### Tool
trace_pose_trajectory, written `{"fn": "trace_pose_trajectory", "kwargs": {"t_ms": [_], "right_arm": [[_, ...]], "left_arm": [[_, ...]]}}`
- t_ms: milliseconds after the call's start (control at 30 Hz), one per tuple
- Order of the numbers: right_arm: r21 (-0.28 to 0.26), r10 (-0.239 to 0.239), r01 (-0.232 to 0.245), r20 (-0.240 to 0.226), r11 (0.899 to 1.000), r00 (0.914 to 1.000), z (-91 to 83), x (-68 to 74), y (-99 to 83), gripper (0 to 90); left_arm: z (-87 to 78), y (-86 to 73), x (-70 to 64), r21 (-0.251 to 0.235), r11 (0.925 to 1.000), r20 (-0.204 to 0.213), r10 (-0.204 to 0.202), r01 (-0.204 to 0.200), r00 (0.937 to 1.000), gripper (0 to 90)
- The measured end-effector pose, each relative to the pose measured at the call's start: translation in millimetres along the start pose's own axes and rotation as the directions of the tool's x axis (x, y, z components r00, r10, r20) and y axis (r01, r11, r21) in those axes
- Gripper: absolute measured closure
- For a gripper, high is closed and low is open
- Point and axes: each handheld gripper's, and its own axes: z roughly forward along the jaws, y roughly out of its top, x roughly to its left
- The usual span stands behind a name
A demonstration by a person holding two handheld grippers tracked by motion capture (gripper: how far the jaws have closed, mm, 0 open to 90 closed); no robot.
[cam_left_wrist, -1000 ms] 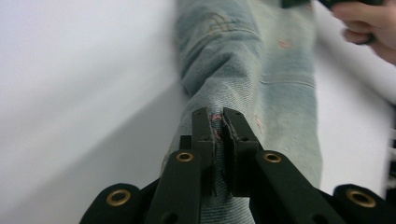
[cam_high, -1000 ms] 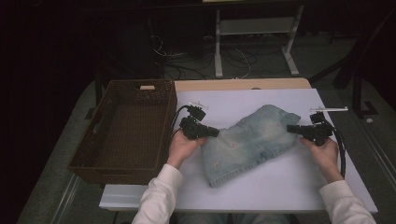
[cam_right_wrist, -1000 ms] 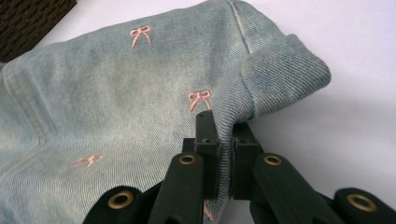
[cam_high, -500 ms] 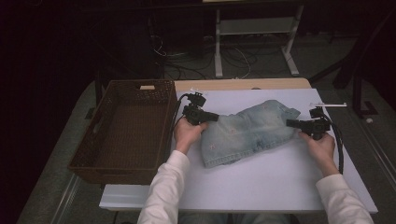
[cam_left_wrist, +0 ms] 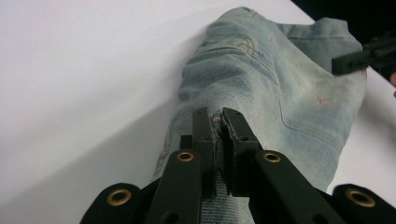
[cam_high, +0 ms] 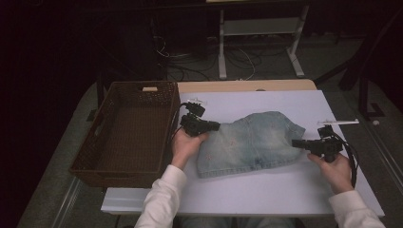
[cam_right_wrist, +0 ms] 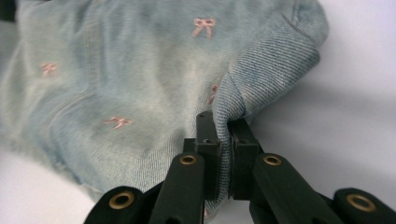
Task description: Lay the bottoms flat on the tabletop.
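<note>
Room beyond table too dark to read | left gripper [cam_high: 215, 126] pinched denim garment [cam_high: 252, 142] edge | right gripper [cam_high: 297, 142] clamped opposite fold

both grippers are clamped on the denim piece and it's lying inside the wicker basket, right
Not quite. Both grippers are shut on the denim piece, the left gripper at one end and the right gripper at the other, but it lies on the white table, beside the wicker basket, not inside it. The high view shows this.
</note>
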Motion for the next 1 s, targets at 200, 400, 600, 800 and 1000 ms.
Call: {"fn": "trace_pose_trajectory", "kwargs": {"t_ms": [200,400,600,800,1000], "right_arm": [[0.025,-0.004,0.004,-0.016,1.000,0.9999,-9.8,13.8,-22.2,84.5],[0.051,-0.027,0.028,-0.024,0.998,0.9994,-16.4,23.0,-33.3,84.6],[0.083,-0.032,0.035,-0.040,0.996,0.9987,-25.2,29.5,-47.2,84.6],[0.117,-0.031,0.036,-0.040,0.992,0.9987,-34.2,35.4,-62.4,84.5],[0.146,-0.042,0.046,-0.027,0.988,0.9988,-34.0,36.1,-66.9,83.4]], "left_arm": [[-3.3,-17.3,-5.3,-0.021,0.9996,0.033,-0.020,0.021,0.9992,84.1],[-4.7,-34.8,-8.3,-0.023,0.9992,0.059,-0.032,0.034,0.9977,84.1],[-2.3,-47.7,-14.4,-0.002,0.9995,0.077,-0.030,0.030,0.9965,84.1],[1.8,-60.1,-20.4,0.034,0.9989,0.089,-0.036,0.033,0.9954,84.2],[16.7,-70.9,-24.6,0.094,0.9948,0.099,-0.047,0.038,0.9939,84.5]]}}
